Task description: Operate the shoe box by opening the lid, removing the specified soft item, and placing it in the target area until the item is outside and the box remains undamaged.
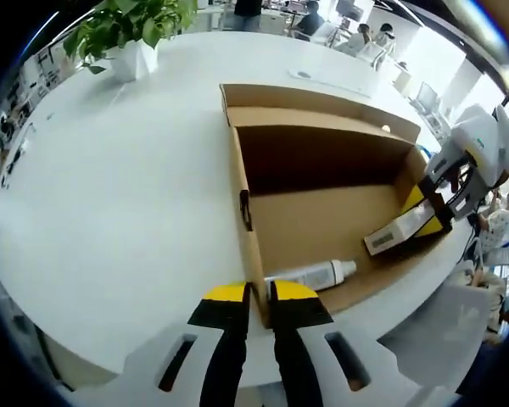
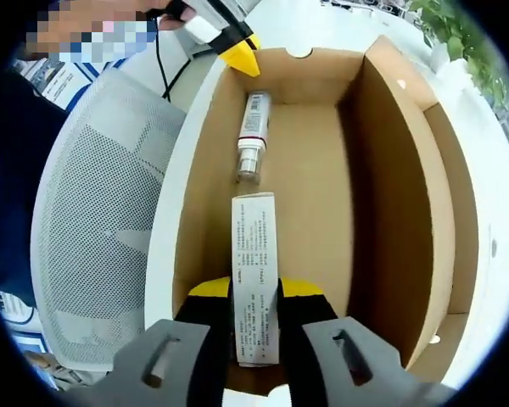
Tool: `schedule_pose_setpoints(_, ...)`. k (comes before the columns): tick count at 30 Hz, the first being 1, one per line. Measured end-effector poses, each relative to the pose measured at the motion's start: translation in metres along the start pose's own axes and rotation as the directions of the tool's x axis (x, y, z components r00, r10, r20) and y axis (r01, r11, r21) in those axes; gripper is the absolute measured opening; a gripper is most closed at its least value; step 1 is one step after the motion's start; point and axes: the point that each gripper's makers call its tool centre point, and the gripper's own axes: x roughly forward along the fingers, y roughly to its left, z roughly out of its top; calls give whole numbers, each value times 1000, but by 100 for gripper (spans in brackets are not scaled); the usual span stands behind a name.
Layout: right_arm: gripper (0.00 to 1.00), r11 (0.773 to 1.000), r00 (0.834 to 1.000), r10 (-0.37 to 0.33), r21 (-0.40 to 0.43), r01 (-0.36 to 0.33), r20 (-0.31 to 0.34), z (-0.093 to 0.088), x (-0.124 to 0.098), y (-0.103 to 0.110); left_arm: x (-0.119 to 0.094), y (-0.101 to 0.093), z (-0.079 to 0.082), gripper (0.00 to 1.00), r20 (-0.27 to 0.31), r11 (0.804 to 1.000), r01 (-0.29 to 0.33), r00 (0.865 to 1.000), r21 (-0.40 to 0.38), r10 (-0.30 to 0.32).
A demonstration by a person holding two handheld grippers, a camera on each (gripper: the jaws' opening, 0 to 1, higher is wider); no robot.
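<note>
The right tool [image 2: 254, 292] gripped a light, crushable white printed carton [image 2: 254, 271] at its near end — the left tool [image 1: 260, 292] pinched the open brown cardboard shoe box [image 1: 322, 220] wall.

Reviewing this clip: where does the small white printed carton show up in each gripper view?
Left gripper view: small white printed carton at right, in the open brown cardboard shoe box, between the right gripper's jaws.
Right gripper view: bottom centre.
Shared landmark: white plastic bottle on the box floor.

Left gripper [image 1: 261, 298]: my jaws pinch the shoe box [image 1: 322, 212] near wall, one jaw either side.
Right gripper [image 2: 254, 292]: my jaws clamp the white carton [image 2: 254, 271] inside the shoe box.
</note>
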Motion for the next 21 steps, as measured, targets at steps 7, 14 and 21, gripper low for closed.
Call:
schedule_pose_setpoints(7, 16, 1000, 1000, -19, 5, 19, 1, 4, -9, -2, 2, 0, 0, 7, -4, 1000, 1, 1000, 1, -1)
schedule_pose_setpoints(14, 16, 999, 999, -37, 5, 37, 26, 15, -28, -7, 2, 1, 0, 8, -7, 1000, 3, 1000, 2, -3)
schedule_pose_setpoints(21, 16, 998, 996, -64, 12, 64, 65, 24, -56, -13, 3, 1, 0, 8, -5, 1000, 4, 1000, 0, -4)
